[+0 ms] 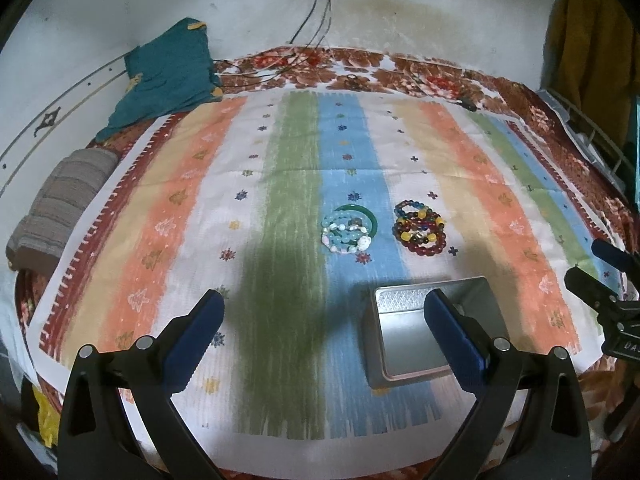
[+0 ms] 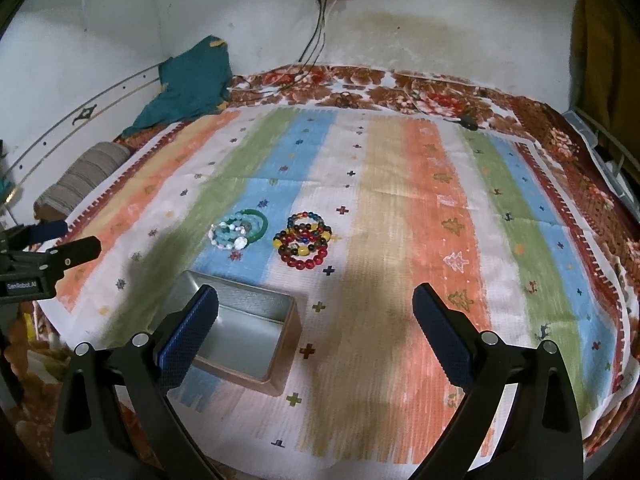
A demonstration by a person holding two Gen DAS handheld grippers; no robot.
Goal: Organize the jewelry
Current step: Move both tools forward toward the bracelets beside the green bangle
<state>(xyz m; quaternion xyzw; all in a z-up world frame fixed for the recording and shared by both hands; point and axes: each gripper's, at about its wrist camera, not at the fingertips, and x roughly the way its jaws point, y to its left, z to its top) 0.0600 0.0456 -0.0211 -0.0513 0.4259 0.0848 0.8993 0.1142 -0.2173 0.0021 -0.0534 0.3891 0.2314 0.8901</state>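
Two piles of bead bracelets lie on a striped cloth (image 1: 280,184). The pale blue and white pile with a green bangle (image 1: 349,229) (image 2: 239,229) is on the left. The red, yellow and dark pile (image 1: 419,227) (image 2: 305,246) is on the right. An open, empty metal tin (image 1: 416,336) (image 2: 244,332) stands nearer me, in front of the piles. My left gripper (image 1: 324,340) is open and empty, above the cloth left of the tin. My right gripper (image 2: 316,336) is open and empty, right of the tin.
A teal garment (image 1: 168,76) and a rolled grey cloth (image 1: 64,204) lie at the far left by the wall. Cables (image 1: 316,28) hang from a wall socket onto the bed. A white wire rack (image 1: 592,136) borders the right side.
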